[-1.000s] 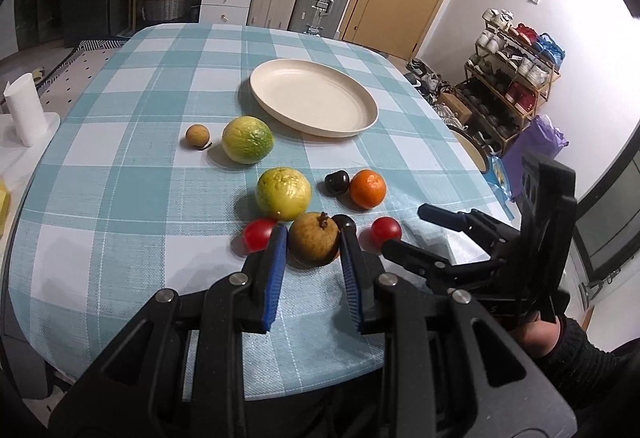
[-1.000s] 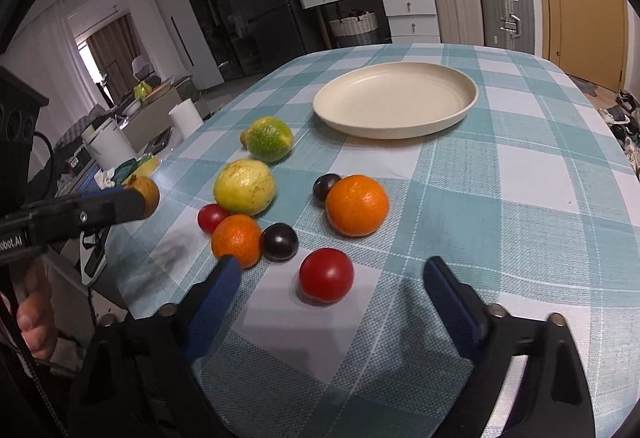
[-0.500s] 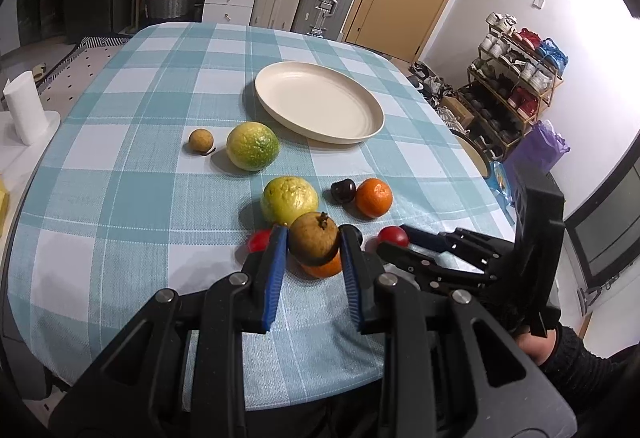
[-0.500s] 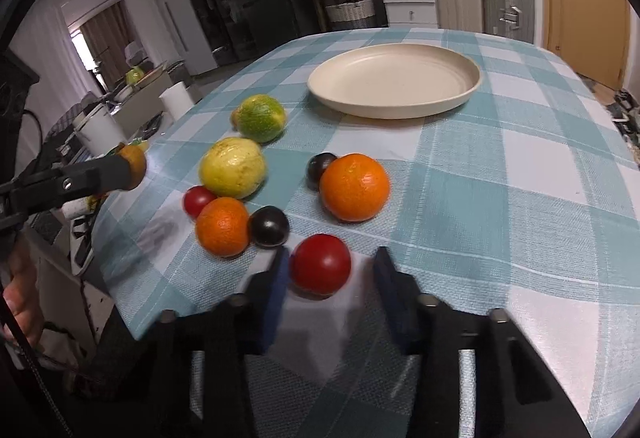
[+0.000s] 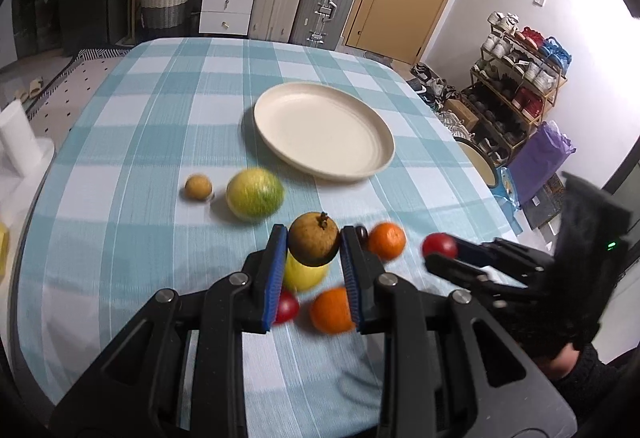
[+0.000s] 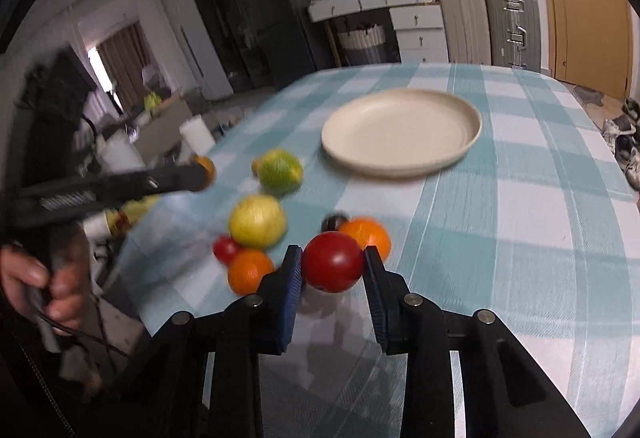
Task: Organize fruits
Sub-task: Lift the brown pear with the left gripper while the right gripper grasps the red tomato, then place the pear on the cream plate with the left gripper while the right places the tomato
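Note:
A brown round fruit with a stem (image 5: 314, 242) hangs above the table, with my left gripper (image 5: 314, 248) shut on it. My right gripper (image 6: 332, 266) is shut on a red tomato (image 6: 332, 262), lifted just off the cloth. The empty cream plate (image 5: 324, 130) lies further back on the checked table. Loose fruit sits below and beside the grippers: a green-yellow citrus (image 5: 255, 194), a small brown fruit (image 5: 198, 187), a yellow fruit (image 6: 258, 220), two oranges (image 6: 370, 234) (image 6: 250, 270), a small red fruit (image 6: 226, 248) and a dark plum (image 6: 334, 222).
The teal checked tablecloth (image 5: 160, 110) runs to the table's near edge. A white paper roll (image 5: 16, 134) stands off the left side. A shoe rack (image 5: 520, 78) is at the right; suitcases and drawers stand behind the table. A person's hand (image 6: 44, 278) holds the left gripper.
My right gripper closed on the red tomato and raised it off the cloth. My left gripper carried the brown fruit forward over the other fruit, toward the plate.

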Demonstrator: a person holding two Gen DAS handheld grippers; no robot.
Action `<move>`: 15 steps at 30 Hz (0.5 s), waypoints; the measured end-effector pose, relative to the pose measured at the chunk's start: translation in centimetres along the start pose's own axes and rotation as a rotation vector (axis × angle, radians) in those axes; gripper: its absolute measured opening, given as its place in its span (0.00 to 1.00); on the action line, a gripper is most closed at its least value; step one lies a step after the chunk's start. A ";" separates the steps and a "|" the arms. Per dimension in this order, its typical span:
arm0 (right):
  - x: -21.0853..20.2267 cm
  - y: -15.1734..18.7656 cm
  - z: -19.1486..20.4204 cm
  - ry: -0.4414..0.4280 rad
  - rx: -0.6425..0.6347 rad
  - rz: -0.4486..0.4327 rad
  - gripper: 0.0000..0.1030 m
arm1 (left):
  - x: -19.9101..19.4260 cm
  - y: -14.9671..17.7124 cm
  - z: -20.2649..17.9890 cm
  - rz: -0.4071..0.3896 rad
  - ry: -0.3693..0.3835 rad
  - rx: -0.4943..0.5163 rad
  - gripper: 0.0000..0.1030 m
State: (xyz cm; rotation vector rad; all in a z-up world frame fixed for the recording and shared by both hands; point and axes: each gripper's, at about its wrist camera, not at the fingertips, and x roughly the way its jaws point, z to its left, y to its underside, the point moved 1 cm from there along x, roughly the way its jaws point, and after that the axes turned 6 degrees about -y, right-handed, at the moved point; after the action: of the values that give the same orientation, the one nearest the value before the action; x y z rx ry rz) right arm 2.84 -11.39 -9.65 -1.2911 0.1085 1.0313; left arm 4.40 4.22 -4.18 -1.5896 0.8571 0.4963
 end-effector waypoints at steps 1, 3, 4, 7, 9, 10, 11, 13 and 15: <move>-0.3 -0.6 -0.1 -0.011 0.007 -0.011 0.30 | 0.4 -0.7 0.0 0.000 0.006 -0.001 0.23; -0.9 -2.0 -0.5 -0.025 0.017 -0.032 0.30 | 1.0 -2.1 -0.1 -0.003 0.016 0.001 0.23; -1.1 -2.7 -0.8 -0.035 0.022 -0.043 0.30 | 1.4 -3.0 -0.2 -0.008 0.021 0.006 0.23; -1.5 -5.0 -1.8 -0.048 0.028 -0.063 0.30 | 2.6 -5.2 -0.7 -0.006 0.043 0.021 0.23; -1.4 -6.5 -2.8 -0.056 0.036 -0.072 0.30 | 3.8 -6.7 -0.9 0.001 0.017 0.029 0.23; -1.3 -7.3 -3.3 -0.065 0.045 -0.076 0.30 | 4.5 -7.6 -1.0 0.007 0.006 0.036 0.23; -1.0 -8.1 -3.9 -0.066 0.052 -0.079 0.30 | 5.1 -8.3 -1.0 0.011 0.012 0.033 0.23; -0.4 -9.6 -5.0 -0.059 0.051 -0.079 0.30 | 6.6 -9.8 -1.0 0.033 0.035 0.025 0.23; 0.3 -10.9 -6.0 -0.054 0.048 -0.083 0.30 | 8.2 -11.2 -0.9 0.053 0.054 0.009 0.23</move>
State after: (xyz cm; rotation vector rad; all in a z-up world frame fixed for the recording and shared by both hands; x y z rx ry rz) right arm 13.16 -15.26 -3.83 -1.2133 0.0384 0.9860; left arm 17.98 1.59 -2.62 -1.5818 0.9438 0.4884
